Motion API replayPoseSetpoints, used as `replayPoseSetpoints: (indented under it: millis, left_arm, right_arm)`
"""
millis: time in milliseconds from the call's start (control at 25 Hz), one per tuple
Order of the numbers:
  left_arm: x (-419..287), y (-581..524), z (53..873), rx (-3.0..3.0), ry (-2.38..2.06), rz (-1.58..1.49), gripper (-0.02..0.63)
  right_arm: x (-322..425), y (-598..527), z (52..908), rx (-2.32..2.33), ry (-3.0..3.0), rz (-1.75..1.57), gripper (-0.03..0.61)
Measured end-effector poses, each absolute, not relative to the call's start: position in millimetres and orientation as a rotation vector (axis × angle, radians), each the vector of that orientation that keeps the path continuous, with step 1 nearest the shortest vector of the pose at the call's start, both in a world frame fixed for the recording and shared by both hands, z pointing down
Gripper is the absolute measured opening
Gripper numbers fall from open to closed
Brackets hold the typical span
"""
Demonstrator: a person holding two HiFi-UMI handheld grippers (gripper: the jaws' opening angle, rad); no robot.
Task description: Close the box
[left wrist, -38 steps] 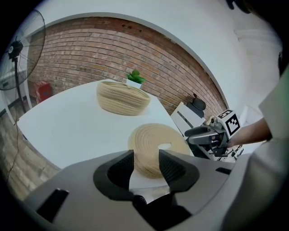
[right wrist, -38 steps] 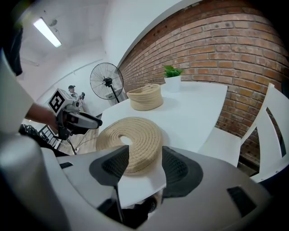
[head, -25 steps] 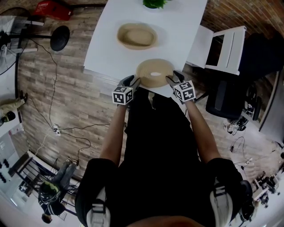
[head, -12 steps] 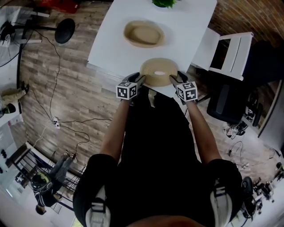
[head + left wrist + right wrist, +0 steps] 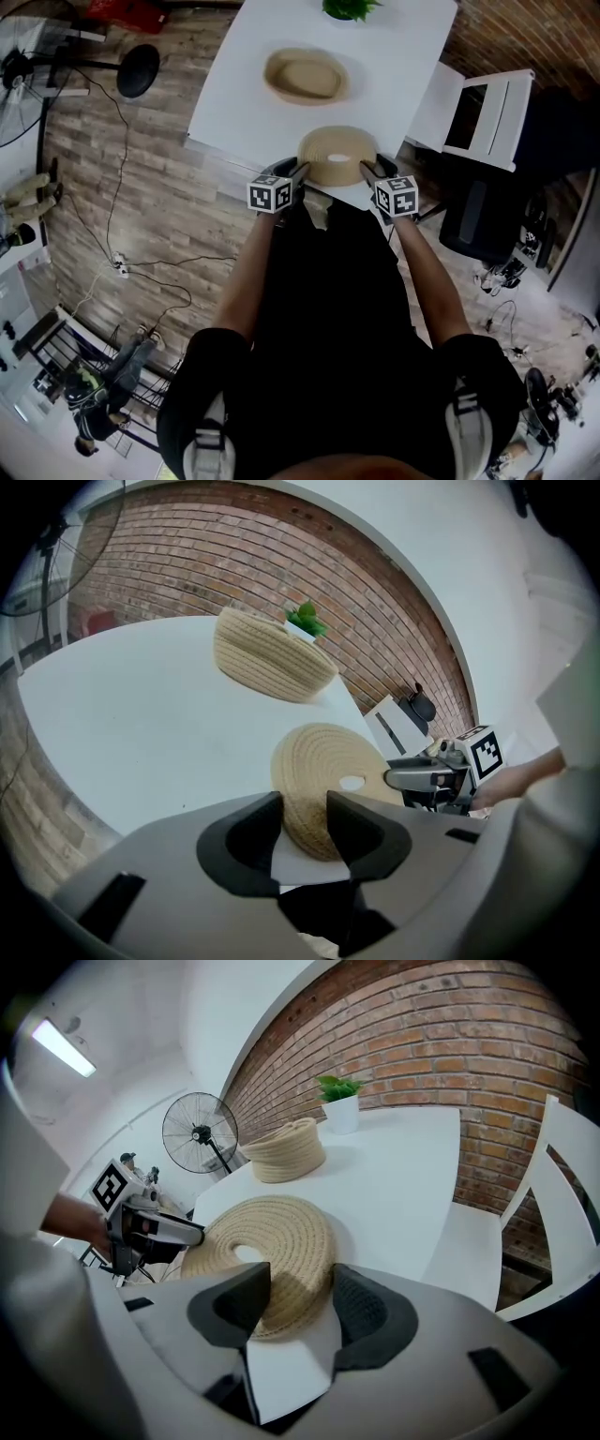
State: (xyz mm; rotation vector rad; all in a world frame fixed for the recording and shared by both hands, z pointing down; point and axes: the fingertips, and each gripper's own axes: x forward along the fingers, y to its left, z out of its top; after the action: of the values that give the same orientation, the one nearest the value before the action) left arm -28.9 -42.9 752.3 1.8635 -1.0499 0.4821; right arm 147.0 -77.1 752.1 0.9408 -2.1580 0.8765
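Your left gripper (image 5: 302, 810) | your right gripper (image 5: 302, 1286) | both jaws wide, just closing slightly | woven lid (image 5: 323, 148) rim between, ungripped | lying on table (image 5: 403, 47)

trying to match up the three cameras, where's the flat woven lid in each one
Head view: woven lid sits upper centre, at the near edge of the table.
Left gripper view: lid low centre, slightly right.
Right gripper view: lid low, left of centre.
Shared landmark: the woven basket, farther along the table in all three.
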Motion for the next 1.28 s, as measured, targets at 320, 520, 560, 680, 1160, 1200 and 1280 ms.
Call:
replayPoseSetpoints:
  millis: [320, 520, 560, 680, 1160, 1200, 1280]
  left_arm:
    - [-41.0, -46.9, 742.3, 1.902, -1.015, 0.499, 0.147]
    - [-50.8, -46.6, 736.6, 1.913, -0.982, 0.528, 0.144]
    - [-52.5, -47.4, 734.0, 1.915, -0.979, 0.525, 0.144]
    - [-57.0, -49.6, 727.0, 1.919, -0.961, 0.503, 0.138]
    - [-79.7, -71.4, 697.0, 1.964, -0.914, 0.434, 0.129]
    - [-81.9, -74.3, 695.4, 1.968, -0.909, 0.434, 0.129]
    - [-86.2, -81.0, 690.6, 1.978, -0.904, 0.429, 0.127]
  right_arm:
    - [137.2, -79.7, 741.2, 1.075, -2.135, 0.893, 0.195]
    - [127.0, -90.5, 725.7, 1.172, -2.125, 0.893, 0.175]
    - [125.0, -94.1, 721.3, 1.181, -2.130, 0.887, 0.173]
    - [120.3, -103.2, 710.1, 1.209, -2.138, 0.868, 0.164]
    - [101.3, -123.4, 682.8, 1.304, -2.147, 0.871, 0.161]
    - [99.6, -124.9, 681.7, 1.316, -2.143, 0.878, 0.161]
    - [96.6, -127.6, 678.2, 1.343, -2.136, 0.890, 0.161]
